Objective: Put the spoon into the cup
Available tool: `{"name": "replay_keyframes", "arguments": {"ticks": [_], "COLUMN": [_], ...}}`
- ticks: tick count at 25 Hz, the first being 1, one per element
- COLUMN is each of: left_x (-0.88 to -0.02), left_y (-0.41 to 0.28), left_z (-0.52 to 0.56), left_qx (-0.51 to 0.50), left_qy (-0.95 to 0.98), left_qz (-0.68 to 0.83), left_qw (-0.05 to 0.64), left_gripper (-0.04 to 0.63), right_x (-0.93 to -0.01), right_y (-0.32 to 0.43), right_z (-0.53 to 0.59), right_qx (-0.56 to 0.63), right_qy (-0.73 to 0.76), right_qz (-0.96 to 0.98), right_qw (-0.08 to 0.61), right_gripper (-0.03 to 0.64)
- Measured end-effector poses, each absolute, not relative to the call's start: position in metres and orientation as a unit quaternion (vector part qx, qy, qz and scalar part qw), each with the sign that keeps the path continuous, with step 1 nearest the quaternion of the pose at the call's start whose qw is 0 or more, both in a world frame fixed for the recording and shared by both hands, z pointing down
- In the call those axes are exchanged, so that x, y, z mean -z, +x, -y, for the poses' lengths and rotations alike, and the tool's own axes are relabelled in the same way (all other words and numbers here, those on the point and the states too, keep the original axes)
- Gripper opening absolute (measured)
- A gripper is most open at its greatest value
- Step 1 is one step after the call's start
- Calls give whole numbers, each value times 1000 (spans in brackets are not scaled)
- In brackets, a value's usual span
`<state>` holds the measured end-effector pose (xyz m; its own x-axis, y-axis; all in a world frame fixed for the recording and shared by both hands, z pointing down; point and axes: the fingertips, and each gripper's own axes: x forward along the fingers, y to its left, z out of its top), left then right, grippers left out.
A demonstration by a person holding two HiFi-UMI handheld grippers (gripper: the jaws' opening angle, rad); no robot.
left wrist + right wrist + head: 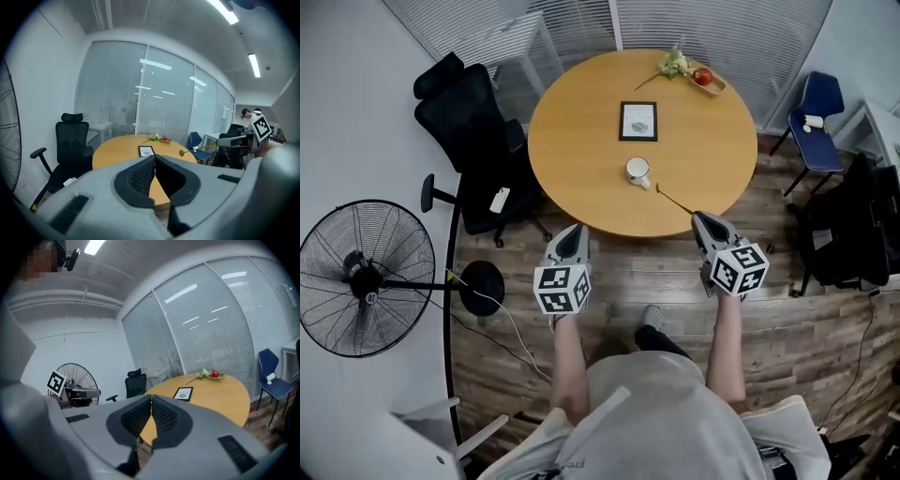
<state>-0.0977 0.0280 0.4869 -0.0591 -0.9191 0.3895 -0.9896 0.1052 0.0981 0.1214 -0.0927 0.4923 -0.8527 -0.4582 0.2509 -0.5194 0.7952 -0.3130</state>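
Note:
A white cup stands on the round wooden table, towards its near edge. My right gripper is at the table's near right rim, shut on the handle of a thin golden spoon. The spoon's bowl points at the cup and stops a little short of it. In the left gripper view the spoon sticks out level from the right gripper. My left gripper hovers just off the near left rim, shut with nothing between its jaws. The cup is hidden in both gripper views.
A framed card lies mid-table. A tray with a red apple and greens sits at the far edge. A black office chair and a floor fan stand to the left, a blue chair to the right.

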Motion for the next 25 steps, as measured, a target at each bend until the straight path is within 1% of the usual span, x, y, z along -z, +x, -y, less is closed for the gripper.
{"name": "replay_keyframes", "arguments": {"ticks": [5,11,18,25], "left_x": [-484,-492,-492,-482], "left_y": [-98,-107,-130,-154], "left_z": [-6,28,115,192], "left_qx": [-93,-90,-62,-61], "left_qy": [668,679,708,737], "left_qz": [717,708,683,654], "left_qw": [179,175,170,161], "left_gripper": [9,9,9,9], "right_x": [-494,-502,-502,-497], "right_y": [110,108,103,66], "right_z": [106,129,181,234], "right_qx": [-187,-185,-173,-163], "right_qy": [246,265,295,307], "right_qz": [947,941,932,928], "right_qw": [91,99,119,134], "right_gripper": [2,0,0,0]}}
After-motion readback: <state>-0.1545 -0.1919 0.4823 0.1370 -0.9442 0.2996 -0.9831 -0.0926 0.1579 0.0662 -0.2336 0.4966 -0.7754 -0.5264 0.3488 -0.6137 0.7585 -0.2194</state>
